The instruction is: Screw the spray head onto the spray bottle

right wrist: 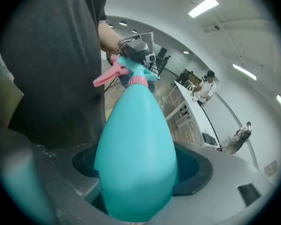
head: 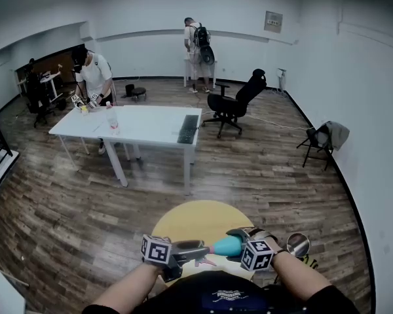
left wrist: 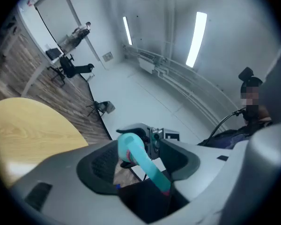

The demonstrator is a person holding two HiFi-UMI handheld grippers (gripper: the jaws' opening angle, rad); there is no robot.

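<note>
A teal spray bottle (right wrist: 136,158) fills the right gripper view, and my right gripper (right wrist: 140,175) is shut on its body. The teal spray head (right wrist: 135,71) with a pink trigger and pink collar sits on the bottle's neck. In the left gripper view that spray head (left wrist: 143,161) lies between the jaws of my left gripper (left wrist: 140,162), which stand wide with a gap on each side. In the head view the bottle (head: 226,245) lies sideways between the left gripper (head: 178,254) and the right gripper (head: 252,248), over a round yellow table (head: 183,218).
A long white table (head: 144,126) stands further off, with a person working at its far left end. A black office chair (head: 232,103) and a folding chair (head: 321,142) stand on the wood floor. Another person stands at the back wall. A small round mirror (head: 297,244) sits by my right arm.
</note>
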